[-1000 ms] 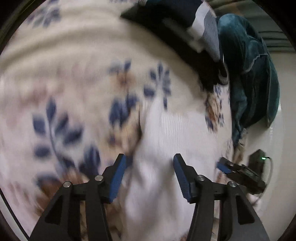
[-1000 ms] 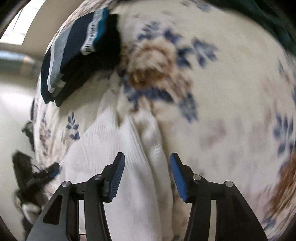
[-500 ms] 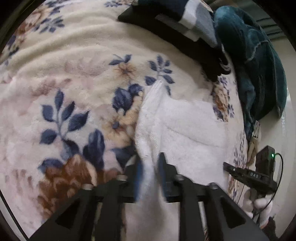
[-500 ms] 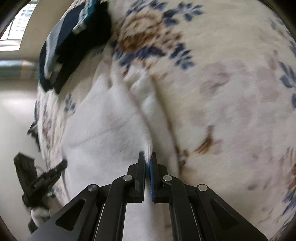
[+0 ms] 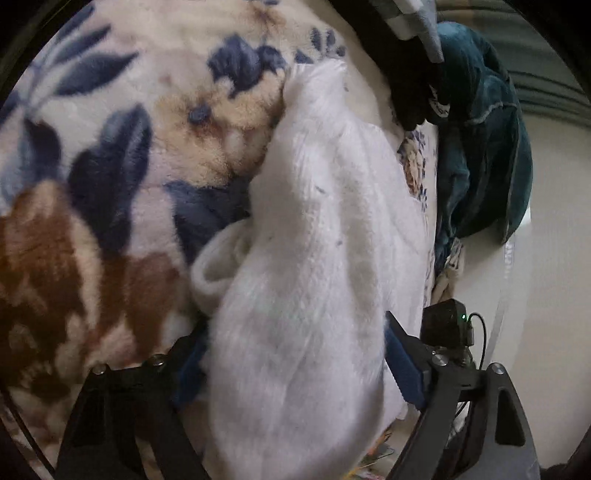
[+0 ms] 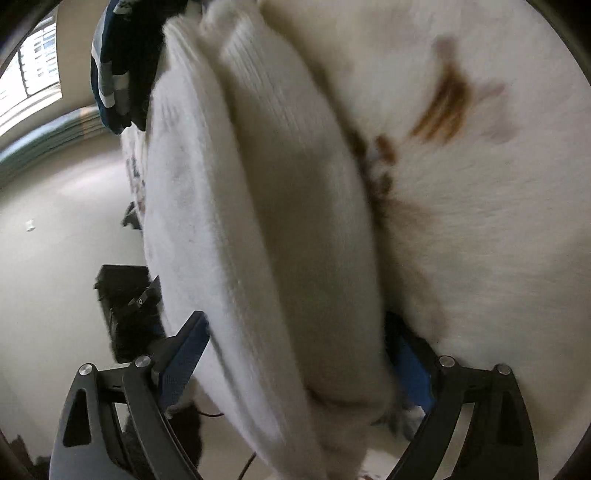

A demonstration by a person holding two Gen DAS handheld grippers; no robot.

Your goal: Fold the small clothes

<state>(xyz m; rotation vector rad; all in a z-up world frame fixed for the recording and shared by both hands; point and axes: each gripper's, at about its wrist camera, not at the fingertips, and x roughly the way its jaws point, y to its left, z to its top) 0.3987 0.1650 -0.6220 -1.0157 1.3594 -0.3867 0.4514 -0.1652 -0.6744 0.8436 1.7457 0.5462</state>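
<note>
A white fuzzy knit garment [image 5: 314, 258] lies folded over itself on the floral fleece blanket [image 5: 110, 166]. In the left wrist view my left gripper [image 5: 295, 365] stands open with its blue-padded jaws wide on either side of the garment's near bulk. In the right wrist view the same white garment [image 6: 266, 221] fills the middle, and my right gripper [image 6: 299, 365] is open too, its jaws straddling the thick fold. The cloth hides the inner faces of the pads.
A dark striped folded pile [image 5: 406, 33] and a teal velvet cloth [image 5: 484, 147] lie at the blanket's far edge. The dark striped pile also shows in the right wrist view [image 6: 114, 74]. The pale floor [image 6: 55, 221] lies past the blanket's edge. A black device with a green light [image 5: 448, 325] is by the right finger.
Both grippers were shut on the garment's edge half a second ago. Both now stand wide open, and the garment lies doubled over, much closer to both cameras.
</note>
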